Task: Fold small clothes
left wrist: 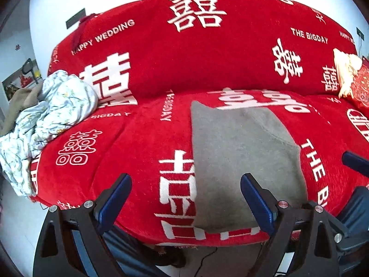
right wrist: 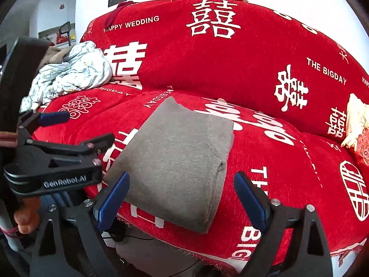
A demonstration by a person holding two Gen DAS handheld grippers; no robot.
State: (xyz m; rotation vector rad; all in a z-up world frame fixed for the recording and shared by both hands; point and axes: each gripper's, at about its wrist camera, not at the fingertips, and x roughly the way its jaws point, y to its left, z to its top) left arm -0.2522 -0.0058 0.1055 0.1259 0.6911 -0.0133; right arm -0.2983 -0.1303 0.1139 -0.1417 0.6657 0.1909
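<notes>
On the red printed sofa seat (right wrist: 288,161) we leave the folded grey knit garment (right wrist: 180,161) flat; both claws, left (left wrist: 185,198) and right (right wrist: 181,198), stand open and empty, clear of it.

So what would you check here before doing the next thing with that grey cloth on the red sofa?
1. Grey cloth lies folded flat on the sofa: ok.
2. Right tool open, nothing between its fingers: ok.
3. Left tool open and empty: ok.
4. Both tools clear of the cloth, not touching it: ok.
5. Floral bundle at the sofa's end is apart from the cloth: ok.
6. Cloth's layers lined up underneath: cannot tell.
</notes>
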